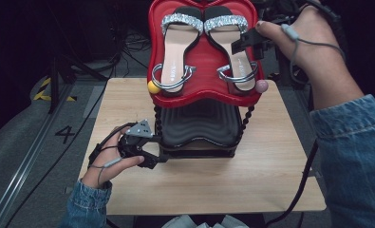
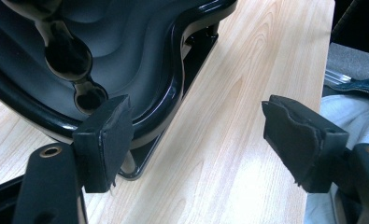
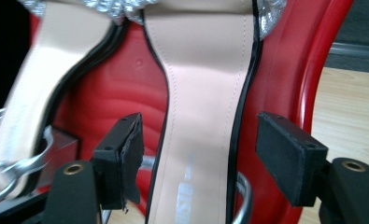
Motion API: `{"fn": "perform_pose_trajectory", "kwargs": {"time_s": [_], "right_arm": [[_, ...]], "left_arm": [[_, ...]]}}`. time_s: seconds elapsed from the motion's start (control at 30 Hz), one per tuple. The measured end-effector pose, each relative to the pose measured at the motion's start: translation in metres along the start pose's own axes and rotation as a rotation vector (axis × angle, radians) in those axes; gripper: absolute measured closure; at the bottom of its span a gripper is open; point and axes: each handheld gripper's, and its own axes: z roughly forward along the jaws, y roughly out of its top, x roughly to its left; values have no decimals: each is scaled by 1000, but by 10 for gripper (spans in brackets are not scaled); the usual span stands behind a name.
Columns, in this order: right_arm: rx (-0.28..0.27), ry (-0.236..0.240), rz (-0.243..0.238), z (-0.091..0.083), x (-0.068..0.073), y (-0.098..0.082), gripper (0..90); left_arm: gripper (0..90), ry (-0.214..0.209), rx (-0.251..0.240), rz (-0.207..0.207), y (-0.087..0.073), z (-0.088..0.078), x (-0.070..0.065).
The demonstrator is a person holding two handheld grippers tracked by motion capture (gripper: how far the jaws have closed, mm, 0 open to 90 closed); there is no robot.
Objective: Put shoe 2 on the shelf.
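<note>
**Two-tier shoe rack with one pair of sandals, both grippers open**

1. Table (image 1: 270, 180). Light wood top, lower half of the high view. Bears the rack; bare at its near edge.

2. Left gripper (image 1: 153, 160). Lower left of centre in the high view, low at the near left corner of the rack's base. In its own view the jaws stand wide apart with nothing between them; one pad (image 2: 102, 140) sits just beside the black tray's rim, the other over bare wood. Likely placed there to steady the rack, though no hold is made.

3. Black tray (image 1: 199, 126). Lower tier, centre of the high view, glossy and ribbed, empty where visible. Beaded posts rise at its sides to carry the upper tier.

4. Red tray (image 1: 206, 52). Upper tier, top centre, tilted so its inside faces the camera. A yellow ball (image 1: 153, 86) and a pink ball (image 1: 262, 86) cap its near corners.

5. Sandals, left (image 1: 175, 47) and right (image 1: 230, 45). Lying side by side in the red tray, insoles up. Long axes run bottom to top of the frame; glittery toe straps at the top, metal ankle rings at the near end.

6. Right gripper (image 1: 236, 45). Upper right, reaching in from the tray's right edge. Jaws parted, straddling the narrow waist of the right sandal, apparently lined up to close on it; nothing gripped yet.
</note>
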Motion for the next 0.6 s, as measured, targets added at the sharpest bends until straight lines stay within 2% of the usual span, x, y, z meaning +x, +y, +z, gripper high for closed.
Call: {"fn": "perform_pose_trajectory", "kwargs": {"time_s": [0.07,0.23,0.6], "right_arm": [[-20,20,-19,-8,-2,-3,323],[-29,69,-71,-23,-9,-15,318],[-46,120,-166,-44,-29,-31,303]], "left_arm": [[246,0,8,4,-1,0,0],[243,6,19,-4,-4,-2,-1],[243,19,17,-8,-6,-5,1]]}}
